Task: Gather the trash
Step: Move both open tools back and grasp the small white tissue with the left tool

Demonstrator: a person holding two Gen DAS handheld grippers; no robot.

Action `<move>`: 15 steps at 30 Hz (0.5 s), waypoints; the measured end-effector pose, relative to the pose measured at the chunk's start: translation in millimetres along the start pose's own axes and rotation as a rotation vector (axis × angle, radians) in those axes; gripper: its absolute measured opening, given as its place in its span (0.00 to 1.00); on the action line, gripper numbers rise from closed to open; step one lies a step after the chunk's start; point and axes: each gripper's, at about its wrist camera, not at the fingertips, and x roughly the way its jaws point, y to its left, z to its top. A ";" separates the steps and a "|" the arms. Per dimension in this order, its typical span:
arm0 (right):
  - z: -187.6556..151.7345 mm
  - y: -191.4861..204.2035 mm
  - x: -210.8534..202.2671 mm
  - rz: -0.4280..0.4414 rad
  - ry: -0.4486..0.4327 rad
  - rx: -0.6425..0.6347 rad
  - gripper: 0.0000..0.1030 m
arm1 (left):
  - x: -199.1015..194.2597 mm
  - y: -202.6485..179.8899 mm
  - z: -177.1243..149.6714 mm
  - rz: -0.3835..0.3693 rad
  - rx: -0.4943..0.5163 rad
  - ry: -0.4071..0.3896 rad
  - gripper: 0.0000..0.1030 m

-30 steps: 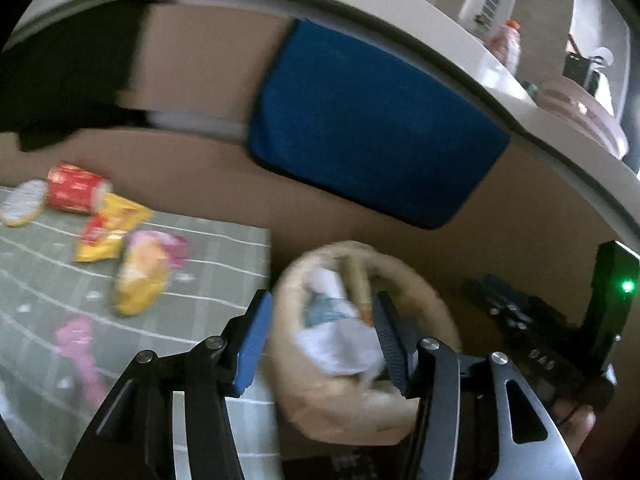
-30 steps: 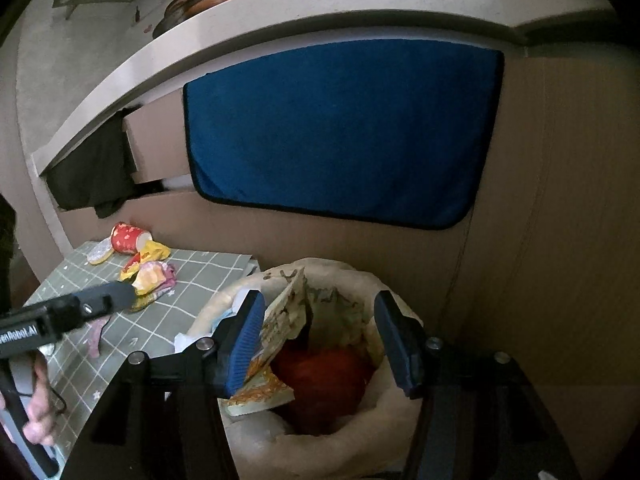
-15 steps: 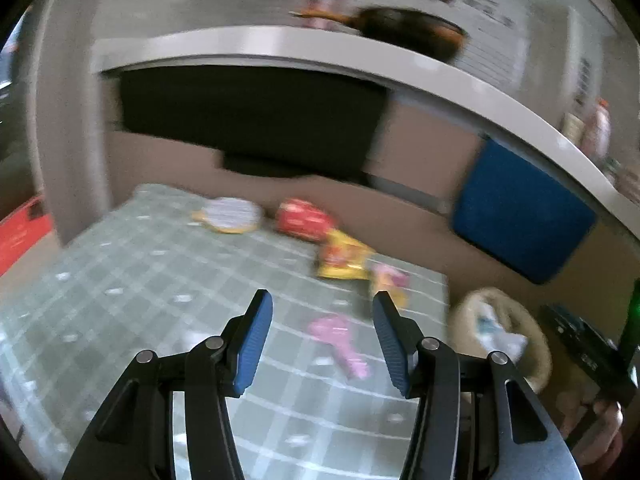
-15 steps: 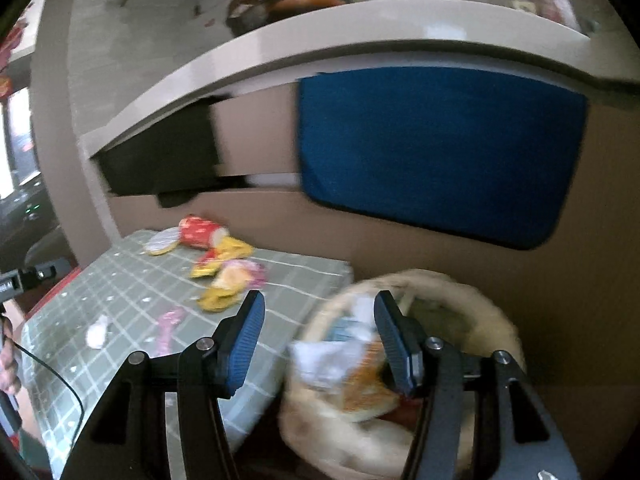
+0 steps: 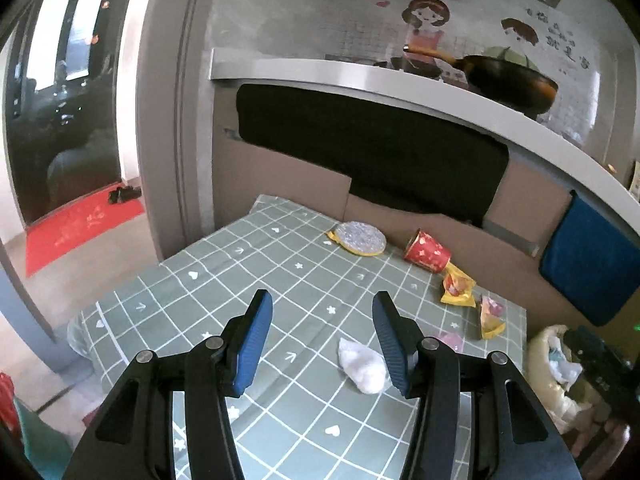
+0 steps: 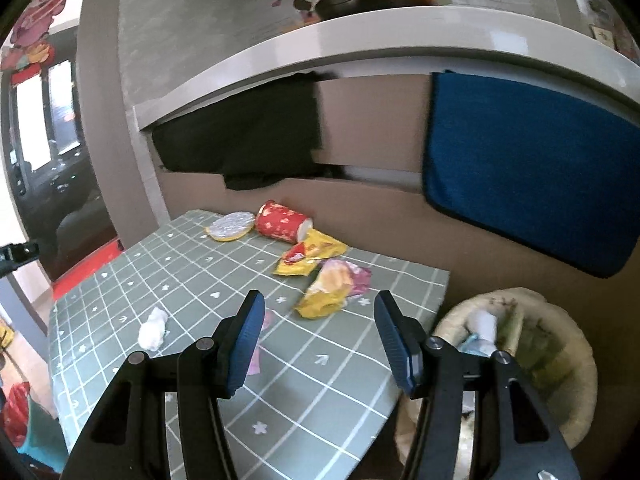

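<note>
Trash lies on a green checked table: a white crumpled tissue, a red paper cup on its side, a foil lid, yellow wrappers and a pink wrapper. A cream trash basket stands off the table's right edge, with trash inside. My left gripper is open and empty, above the table just left of the tissue. My right gripper is open and empty, over the table's right part, near the yellow wrappers.
A counter overhangs the table's far side, with a pan on top. A black cloth and a blue cloth hang from it. A doorway with a red mat lies to the left.
Both grippers have swung left from over the basket to over the table. The right gripper, which had a wrapper between its fingers over the basket a second ago, is now empty.
</note>
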 end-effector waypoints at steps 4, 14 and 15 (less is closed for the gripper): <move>2.2 8.0 12.6 -0.011 0.015 -0.019 0.53 | 22.2 -6.8 -16.8 -0.048 0.001 0.076 0.51; -9.3 -4.7 23.1 -0.018 0.051 -0.004 0.53 | 126.9 -44.8 -78.5 -0.030 0.043 0.284 0.51; -10.8 -5.9 24.1 -0.018 0.057 -0.005 0.53 | 136.5 -45.8 -81.5 -0.010 0.041 0.293 0.51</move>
